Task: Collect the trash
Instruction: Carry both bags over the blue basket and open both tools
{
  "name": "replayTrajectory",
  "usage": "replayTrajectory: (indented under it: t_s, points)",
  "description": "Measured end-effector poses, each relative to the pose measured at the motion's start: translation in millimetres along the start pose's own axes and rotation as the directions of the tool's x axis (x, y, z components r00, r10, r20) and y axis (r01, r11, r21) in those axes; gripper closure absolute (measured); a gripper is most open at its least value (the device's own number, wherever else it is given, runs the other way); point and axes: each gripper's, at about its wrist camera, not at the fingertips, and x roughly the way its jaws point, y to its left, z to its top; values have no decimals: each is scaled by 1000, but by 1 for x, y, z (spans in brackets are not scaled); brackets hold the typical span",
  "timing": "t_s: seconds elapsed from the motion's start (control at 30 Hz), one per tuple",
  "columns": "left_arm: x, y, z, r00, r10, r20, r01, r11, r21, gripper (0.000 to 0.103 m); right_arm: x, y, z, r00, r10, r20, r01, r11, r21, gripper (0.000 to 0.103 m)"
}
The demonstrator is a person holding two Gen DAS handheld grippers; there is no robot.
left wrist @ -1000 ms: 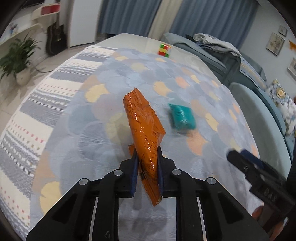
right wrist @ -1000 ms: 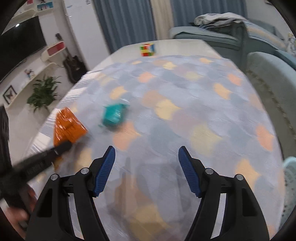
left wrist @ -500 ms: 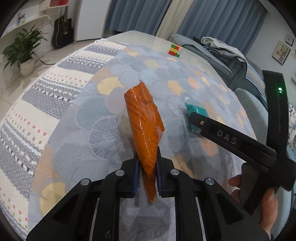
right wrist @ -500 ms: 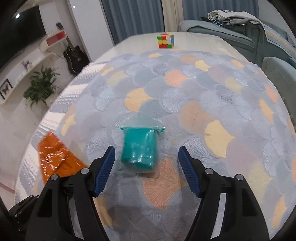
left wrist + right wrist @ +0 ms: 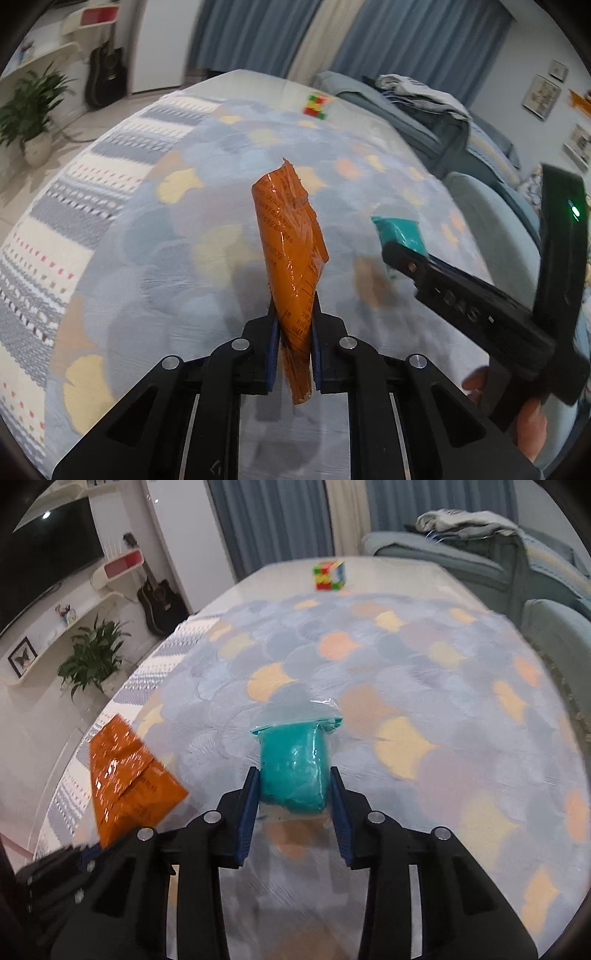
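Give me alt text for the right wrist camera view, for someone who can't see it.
The right gripper has just been closing around a teal packet lying on a scallop-patterned tablecloth, its blue pads at the packet's sides. At lower left the left gripper holds an orange wrapper; a colourful puzzle cube sits at the table's far end.

The left gripper [image 5: 293, 343] has its jaws clamped on the lower part of an orange wrapper [image 5: 291, 251], which stands up and away from them above the patterned table [image 5: 147, 240]. Right of the jaws, the right gripper [image 5: 402, 258] reaches a teal packet [image 5: 399, 230], with a hand [image 5: 524, 417] behind it. Far beyond the jaws sits a colourful cube [image 5: 316, 106].
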Motion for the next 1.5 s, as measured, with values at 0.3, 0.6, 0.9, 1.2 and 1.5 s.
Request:
replayTrajectory:
  t_s: [0.3,0.6,0.9,1.2,1.5]
  points:
    - [-41,-110,1,986,-164,23,157,969,189,91,-134,-83,-18,984,-135,119,124,988,96,70]
    - [-65,-251,-28,955,-295,-32,279,855,438,91,-237,-196,-61,923,-356,147,301,905,299,70]
    - [-19,-344,-95,916,-333,-225,401,730,553,90,-250,-286,-132,872,-489,-24,446,772,453,69]
    - [24,-362,-140,881,-319,-349,468,691,551,52,-235,-324,-179,876,-463,-132,451,694,561,49]
    - [-2,-334,-130,868,-363,-339,494,705,510,39,-258,-300,-184,892,-443,-86,400,689,604,49]
